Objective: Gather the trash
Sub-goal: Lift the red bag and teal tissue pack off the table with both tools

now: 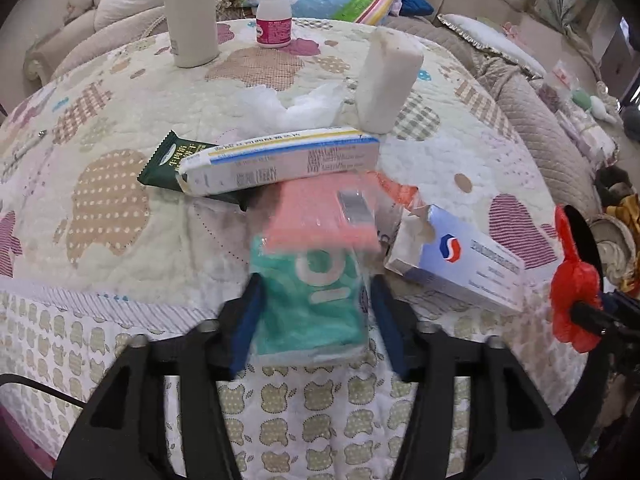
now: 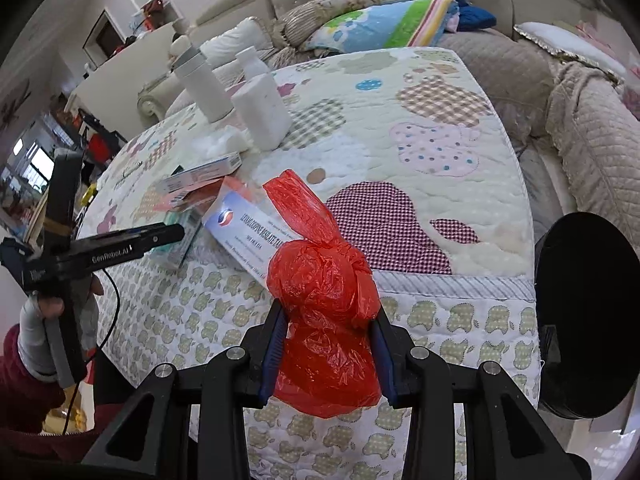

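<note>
My left gripper (image 1: 314,312) is shut on a teal and pink plastic packet (image 1: 312,280) and holds it above the table's near edge. My right gripper (image 2: 328,344) is shut on a knotted red plastic bag (image 2: 324,320), also seen at the right edge of the left wrist view (image 1: 574,284). On the quilted table (image 1: 120,240) lie a long white carton (image 1: 280,164), a dark green wrapper (image 1: 172,160), a white and blue medicine box (image 1: 460,264) and crumpled white tissue (image 1: 292,106). The left gripper shows from the side in the right wrist view (image 2: 176,234).
A white tumbler (image 1: 192,12), a pink-labelled pill bottle (image 1: 274,12) and a white tissue pack (image 1: 386,84) stand at the table's far side. A black round bin (image 2: 584,320) stands right of the table. Sofas with cushions surround it.
</note>
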### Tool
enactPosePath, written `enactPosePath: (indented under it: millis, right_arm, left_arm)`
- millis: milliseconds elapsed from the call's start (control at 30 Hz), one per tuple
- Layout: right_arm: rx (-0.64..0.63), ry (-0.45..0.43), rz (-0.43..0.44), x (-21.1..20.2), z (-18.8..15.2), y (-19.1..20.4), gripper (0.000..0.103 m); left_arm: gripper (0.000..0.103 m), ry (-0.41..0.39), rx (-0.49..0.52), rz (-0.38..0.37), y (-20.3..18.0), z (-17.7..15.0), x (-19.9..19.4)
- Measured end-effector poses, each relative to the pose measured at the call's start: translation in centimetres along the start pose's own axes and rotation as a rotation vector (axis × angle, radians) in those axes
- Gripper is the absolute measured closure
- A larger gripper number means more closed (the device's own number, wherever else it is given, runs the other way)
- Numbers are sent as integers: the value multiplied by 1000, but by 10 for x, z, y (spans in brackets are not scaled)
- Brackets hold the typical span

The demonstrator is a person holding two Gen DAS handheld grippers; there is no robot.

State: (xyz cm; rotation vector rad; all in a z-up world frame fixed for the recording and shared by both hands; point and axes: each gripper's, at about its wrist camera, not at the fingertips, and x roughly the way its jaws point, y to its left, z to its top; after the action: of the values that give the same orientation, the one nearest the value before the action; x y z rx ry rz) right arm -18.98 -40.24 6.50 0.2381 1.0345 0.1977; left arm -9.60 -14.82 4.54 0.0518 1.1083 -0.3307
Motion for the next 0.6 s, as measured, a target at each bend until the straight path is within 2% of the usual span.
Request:
enactPosePath:
  millis: [167,267,300,333,367,400,433,600]
  right_arm:
    - [-8,0,6,2,2,4,65]
    - [-11,3,7,3,2,5,65]
    - [-10,2,7,3,2,5,65]
    - [-7,1,9,4,2,5,65]
    - [-4,0,11,4,2,5,65]
    - [-3,-1,11,4,2,5,65]
    - [-3,0,9,4,2,5,65]
    - [1,-11,6,0,4,2,65]
  left_arm:
    - [46,5,-1,6,2,0,2]
    - [45,29,6,37,4,-2,10]
    - [45,47,-4,24,8,-3,14]
    - [48,50,-21,8,11,-4,15]
    - [55,32,-32,-1,13,-5,12]
    - [78,28,-49,-17,15,-6,10]
    - [82,40,-56,-35,16,-6,9]
    - [85,3,-31,-107,9,-10,-15]
